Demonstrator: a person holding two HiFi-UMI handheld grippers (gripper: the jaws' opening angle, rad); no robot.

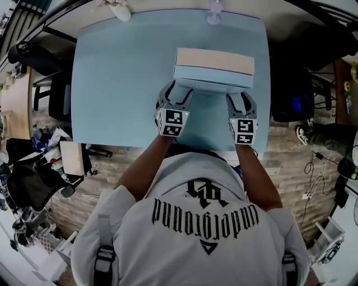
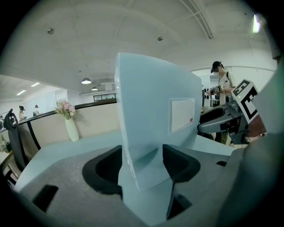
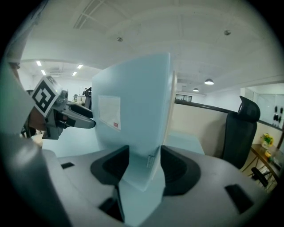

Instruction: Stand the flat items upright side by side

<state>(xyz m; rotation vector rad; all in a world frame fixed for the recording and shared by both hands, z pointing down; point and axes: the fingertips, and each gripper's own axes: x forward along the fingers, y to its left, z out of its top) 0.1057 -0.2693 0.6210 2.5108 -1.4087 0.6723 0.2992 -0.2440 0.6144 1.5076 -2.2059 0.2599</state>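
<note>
We see a pale blue table (image 1: 112,84) with rounded corners. Near its middle a pale blue book (image 1: 212,79) stands upright on its edge, with a beige flat item (image 1: 215,60) against its far side. At the far edge stand a white vase of pink flowers (image 1: 118,10) and, well apart, a small pinkish object (image 1: 214,13) too blurred to name.
</note>
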